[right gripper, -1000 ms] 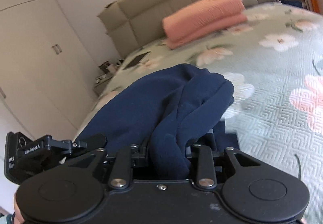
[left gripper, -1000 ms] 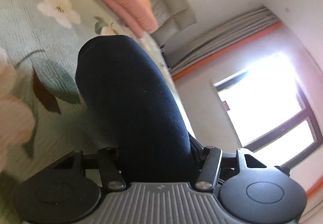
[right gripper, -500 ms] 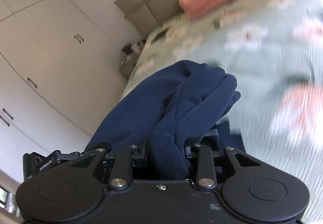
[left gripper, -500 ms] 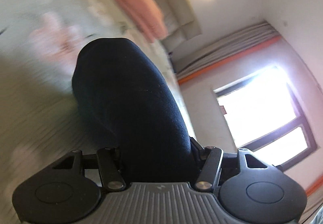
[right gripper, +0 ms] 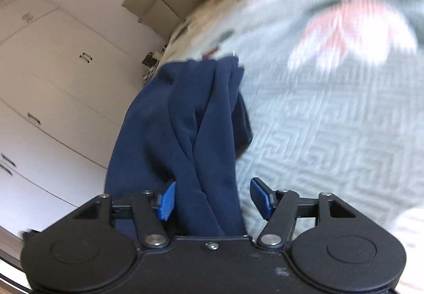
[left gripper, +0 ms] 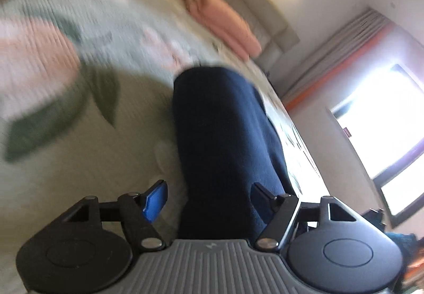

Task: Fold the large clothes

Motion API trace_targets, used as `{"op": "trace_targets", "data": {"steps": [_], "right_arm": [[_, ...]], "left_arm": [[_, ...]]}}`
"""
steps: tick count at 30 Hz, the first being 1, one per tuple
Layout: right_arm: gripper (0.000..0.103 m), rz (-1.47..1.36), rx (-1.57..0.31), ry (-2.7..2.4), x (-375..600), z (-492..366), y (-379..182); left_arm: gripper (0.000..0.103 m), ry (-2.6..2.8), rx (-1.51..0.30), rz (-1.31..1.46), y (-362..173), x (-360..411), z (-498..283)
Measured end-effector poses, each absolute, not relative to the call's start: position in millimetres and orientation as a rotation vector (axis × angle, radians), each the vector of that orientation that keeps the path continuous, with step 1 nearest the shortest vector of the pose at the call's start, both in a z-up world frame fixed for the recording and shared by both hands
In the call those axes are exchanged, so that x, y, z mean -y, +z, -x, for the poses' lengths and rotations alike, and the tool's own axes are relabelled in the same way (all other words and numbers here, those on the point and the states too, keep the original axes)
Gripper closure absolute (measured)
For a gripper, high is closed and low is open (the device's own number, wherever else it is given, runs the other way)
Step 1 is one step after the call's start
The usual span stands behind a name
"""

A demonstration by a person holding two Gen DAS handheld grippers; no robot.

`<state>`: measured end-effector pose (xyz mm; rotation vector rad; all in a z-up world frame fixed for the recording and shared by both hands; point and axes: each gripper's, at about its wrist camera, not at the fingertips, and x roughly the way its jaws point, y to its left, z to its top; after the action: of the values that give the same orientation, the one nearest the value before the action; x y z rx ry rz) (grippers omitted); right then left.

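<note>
A dark navy garment [left gripper: 225, 140] runs forward from my left gripper [left gripper: 209, 197] over the floral bedspread [left gripper: 79, 161]. The left jaws are opening; the blue left pad [left gripper: 156, 198] stands clear of the cloth, while the right pad is against it or behind it. In the right wrist view the same navy garment [right gripper: 190, 121] lies bunched in folds between the jaws of my right gripper [right gripper: 212, 200]. Those jaws are opening too. Both blue pads [right gripper: 167, 200] show, and a gap separates the right one from the cloth.
A folded pink blanket [left gripper: 225, 26] lies by the beige headboard [left gripper: 265, 10]. White wardrobe doors [right gripper: 53, 68] stand left of the bed in the right wrist view. A bright window [left gripper: 384, 135] and an orange-edged curtain [left gripper: 344, 50] are at the right in the left wrist view.
Both grippers have spread their jaws and let the navy garment loose; the blue pads now show. Both hands swept across the bed and dropped lower, and the views are blurred.
</note>
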<state>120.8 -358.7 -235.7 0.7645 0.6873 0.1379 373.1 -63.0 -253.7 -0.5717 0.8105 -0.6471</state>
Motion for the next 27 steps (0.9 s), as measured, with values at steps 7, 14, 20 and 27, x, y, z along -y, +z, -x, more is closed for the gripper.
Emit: {"op": "trace_targets", "data": {"steps": [7,14,20,27], "right_arm": [[0.039,-0.520,-0.502,0.120,314,-146,-136],[0.064,-0.347,-0.532,0.241,259,-250,-128],[0.066,0.111,-0.650,-0.009,230,-296,-210],[0.057,-0.104,-0.699,-0.135,275,-275,-189]], "left_arm": [[0.029,-0.798,-0.767,0.412,-184,110,-368],[0.050,-1.041,-0.894,0.363,-231,164,-387],[0.063,-1.049,-0.861,0.443,-254,128,-371],[0.062,-0.993,-0.910,0.487,-253,123,-371]]}}
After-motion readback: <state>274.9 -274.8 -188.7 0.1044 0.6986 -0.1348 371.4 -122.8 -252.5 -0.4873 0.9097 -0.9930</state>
